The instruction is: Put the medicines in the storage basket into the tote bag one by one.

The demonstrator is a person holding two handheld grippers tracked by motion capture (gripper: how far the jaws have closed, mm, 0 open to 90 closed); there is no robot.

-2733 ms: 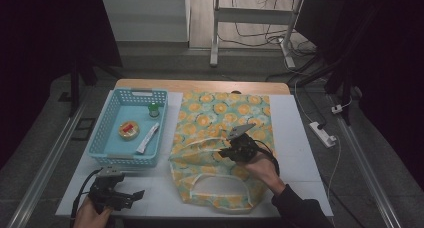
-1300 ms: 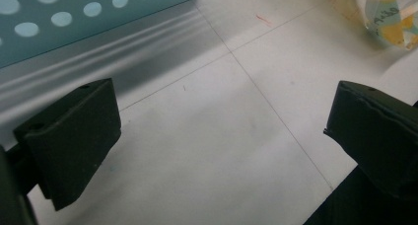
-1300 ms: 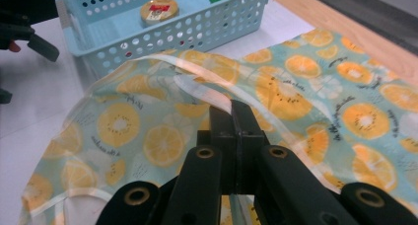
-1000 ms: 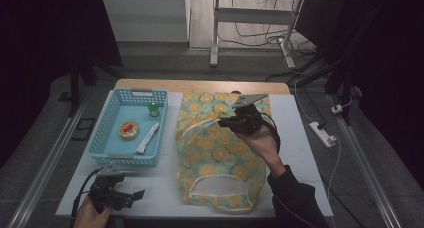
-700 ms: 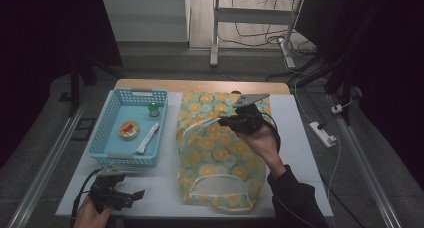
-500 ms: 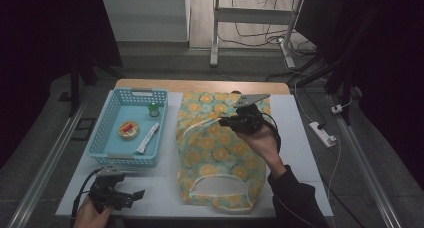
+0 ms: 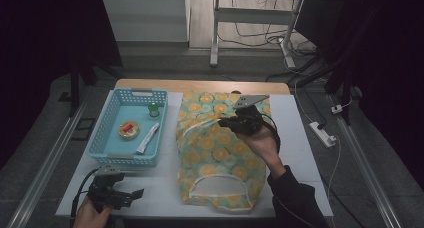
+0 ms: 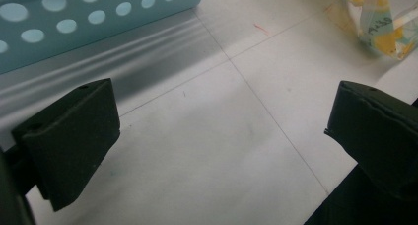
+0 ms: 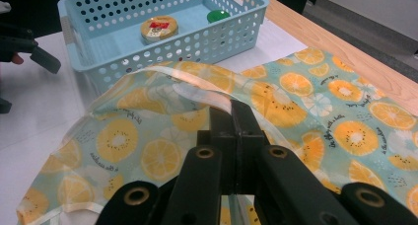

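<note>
A cloth bag (image 7: 215, 153) printed with orange slices lies on the white table (image 7: 300, 153), its opening toward the near edge. My right gripper (image 7: 223, 122) hovers over the bag's far half, shut on the bag's pale handle strap (image 9: 197, 93), which arcs up from the fabric (image 9: 320, 101) to the jaw tips (image 9: 232, 109). My left gripper (image 7: 136, 193) rests low at the table's near left corner, its jaws (image 8: 222, 126) wide apart over bare table with nothing between them.
A light blue perforated basket (image 7: 107, 133) stands left of the bag, holding a round tin (image 7: 129, 129), a white sachet (image 7: 148, 138) and a green-capped jar (image 7: 154, 109). A wooden strip (image 7: 200, 85) borders the far table edge. A power strip (image 7: 322, 133) lies on the floor at the right.
Since the earliest frame my right gripper has carried the handle toward the far end of the bag, lifting the fabric. Over the last second both hands have stayed still.
</note>
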